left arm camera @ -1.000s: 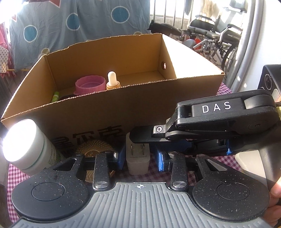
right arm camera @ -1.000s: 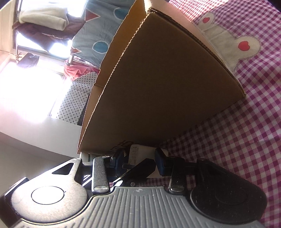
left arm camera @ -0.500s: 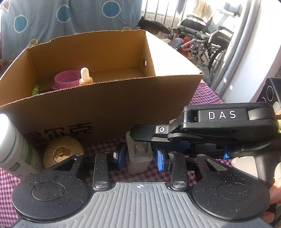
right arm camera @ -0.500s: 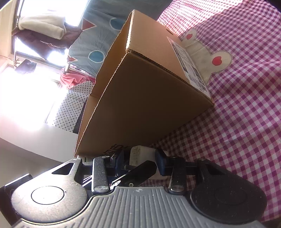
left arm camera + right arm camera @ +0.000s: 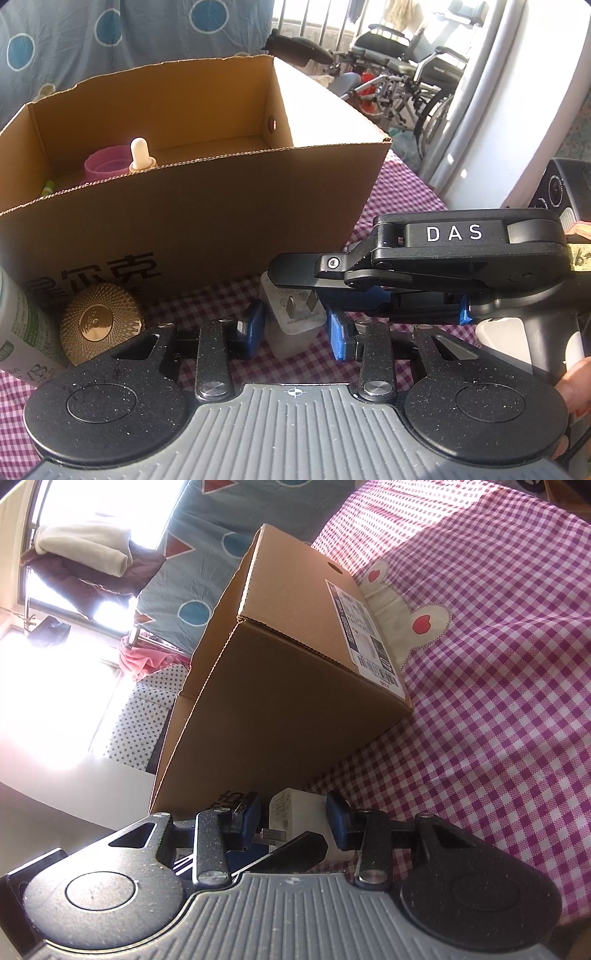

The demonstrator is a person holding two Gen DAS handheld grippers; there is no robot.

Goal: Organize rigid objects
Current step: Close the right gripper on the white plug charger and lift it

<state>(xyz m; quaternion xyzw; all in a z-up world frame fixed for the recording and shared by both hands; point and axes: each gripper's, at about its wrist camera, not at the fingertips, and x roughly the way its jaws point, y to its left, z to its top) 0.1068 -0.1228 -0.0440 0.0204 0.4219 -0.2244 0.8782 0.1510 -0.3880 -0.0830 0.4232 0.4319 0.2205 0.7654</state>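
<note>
Here, an open cardboard box (image 5: 207,218) stands on the checked table (image 5: 498,701). Near its front wall, a white plug adapter (image 5: 291,317) rests on the cloth. Left tongs (image 5: 293,330) and right tongs (image 5: 293,818) both bracket it, spread, pads apart from its sides.

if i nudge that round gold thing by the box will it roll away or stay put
The gold disc leans tilted on its edge by the cardboard box, so a nudge would probably roll it or drop it flat. Its metallic, ridged face suggests it is rigid, likely not slippery.
</note>
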